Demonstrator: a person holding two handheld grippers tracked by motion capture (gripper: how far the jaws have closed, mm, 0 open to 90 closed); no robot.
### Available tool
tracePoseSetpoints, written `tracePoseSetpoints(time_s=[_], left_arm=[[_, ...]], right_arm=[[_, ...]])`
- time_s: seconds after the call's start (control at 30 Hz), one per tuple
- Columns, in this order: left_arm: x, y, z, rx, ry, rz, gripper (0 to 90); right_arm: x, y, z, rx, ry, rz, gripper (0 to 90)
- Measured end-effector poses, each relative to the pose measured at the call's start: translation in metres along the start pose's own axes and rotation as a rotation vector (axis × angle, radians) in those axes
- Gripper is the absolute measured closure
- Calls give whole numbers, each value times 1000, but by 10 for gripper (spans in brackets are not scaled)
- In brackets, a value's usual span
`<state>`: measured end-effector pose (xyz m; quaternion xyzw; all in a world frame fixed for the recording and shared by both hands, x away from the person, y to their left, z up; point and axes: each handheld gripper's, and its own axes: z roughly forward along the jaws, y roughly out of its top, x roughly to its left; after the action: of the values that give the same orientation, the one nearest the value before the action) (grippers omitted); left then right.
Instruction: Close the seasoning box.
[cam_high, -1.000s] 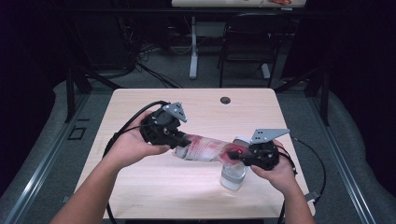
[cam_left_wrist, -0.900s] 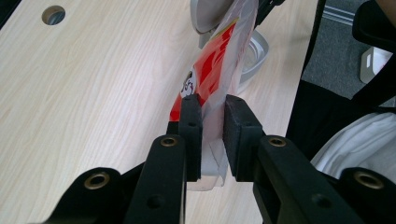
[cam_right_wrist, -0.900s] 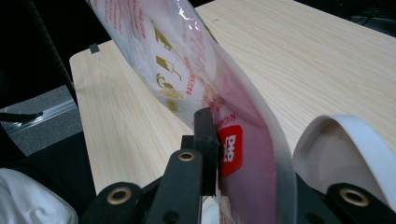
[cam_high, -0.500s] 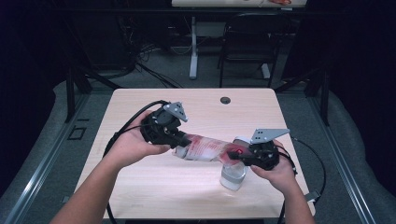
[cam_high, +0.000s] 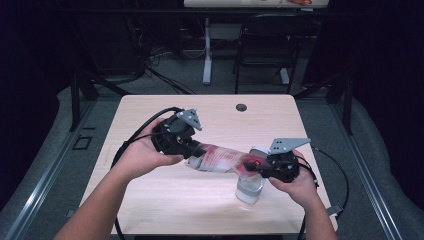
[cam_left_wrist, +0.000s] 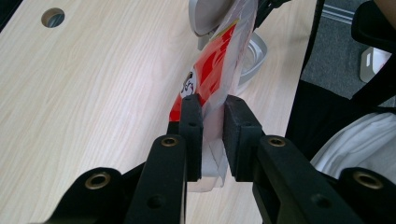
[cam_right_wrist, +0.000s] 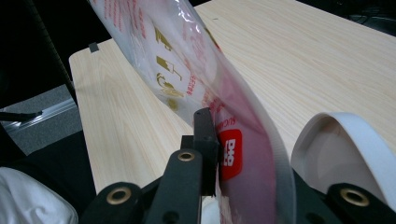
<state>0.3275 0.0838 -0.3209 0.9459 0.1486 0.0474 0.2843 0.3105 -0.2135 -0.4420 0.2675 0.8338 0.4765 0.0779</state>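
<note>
Two grippers at work over a pale wooden table, seen low in the centre of the high view: left gripper left of centre, right gripper right of centre, each gripped by a hand entering from the bottom edge. Between them, stretched across the middle of the frame, a red-and-clear plastic pouch, held up off the tabletop and sloping slightly down toward the right. Clamped at both ends: in the left gripper view, black jaws closed onto the clear bottom edge of the pouch at lower centre, printed red panel running up toward the top of the frame; in the right gripper view, one jaw pressed against the pouch at centre, the other jaw hidden behind the film, red logo patch just beside the pad, so pinched there too as far as can be told. Below the right gripper, lower right of centre in the high view, a clear round container standing on the table, directly under the pouch's right end. Grey flip lid at the top centre of the left gripper view, with the container just below it. Small dark grommet hole near the table's far edge, above centre. Black cables looping off the table at left and right edges.
</note>
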Motion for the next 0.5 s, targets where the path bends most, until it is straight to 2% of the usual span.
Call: tracePoseSetpoints(time_s=[0.5], left_arm=[[-3, 6, -1, 3, -2, 21, 789]], right_arm=[[1, -2, -2, 0, -2, 7, 859]])
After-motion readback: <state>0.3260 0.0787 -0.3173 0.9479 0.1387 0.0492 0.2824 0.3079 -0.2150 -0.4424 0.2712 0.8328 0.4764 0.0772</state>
